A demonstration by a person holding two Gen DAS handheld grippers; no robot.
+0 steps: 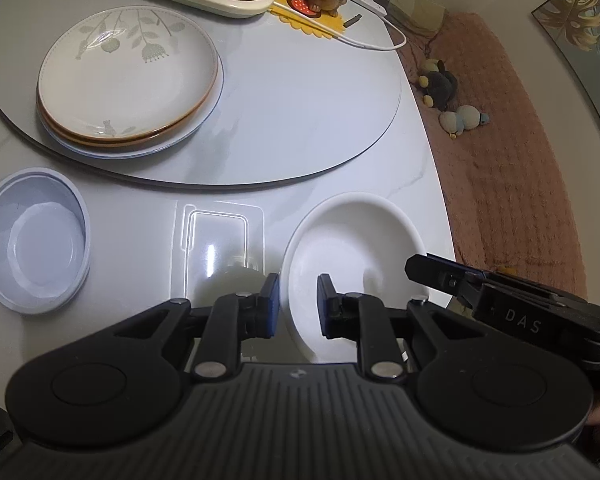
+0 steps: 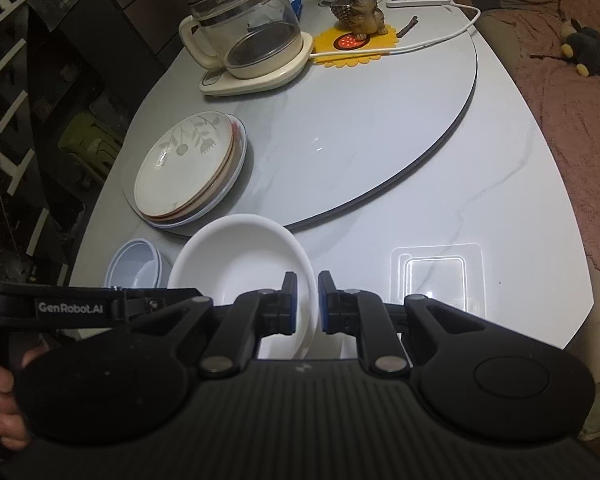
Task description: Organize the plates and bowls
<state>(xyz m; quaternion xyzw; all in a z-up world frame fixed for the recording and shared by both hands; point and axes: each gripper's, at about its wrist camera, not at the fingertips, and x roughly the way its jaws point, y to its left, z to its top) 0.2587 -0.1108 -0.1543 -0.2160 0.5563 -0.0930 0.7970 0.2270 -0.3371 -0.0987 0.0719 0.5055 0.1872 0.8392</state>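
Note:
A plain white bowl [image 1: 356, 256] [image 2: 240, 272] is held between both grippers, over the near part of the table. My left gripper [image 1: 298, 292] is shut on its left rim, one pad inside and one outside. My right gripper [image 2: 308, 288] is shut on the opposite rim and enters the left wrist view from the right [image 1: 416, 266]. A stack of plates [image 1: 128, 76] [image 2: 188, 168], the top one with a grey leaf pattern, rests on the round turntable [image 1: 308, 128] [image 2: 380, 128]. A pale blue bowl [image 1: 32, 240] [image 2: 136, 268] stands on the table, left of the white bowl.
A glass kettle on a cream base [image 2: 248, 36], a dog figurine [image 2: 362, 4] on a yellow mat, a remote and a white cable sit at the far side. A clear plastic tray [image 1: 220, 240] [image 2: 436, 276] lies on the near tabletop. A pink blanket [image 1: 508, 168] with soft toys borders the right.

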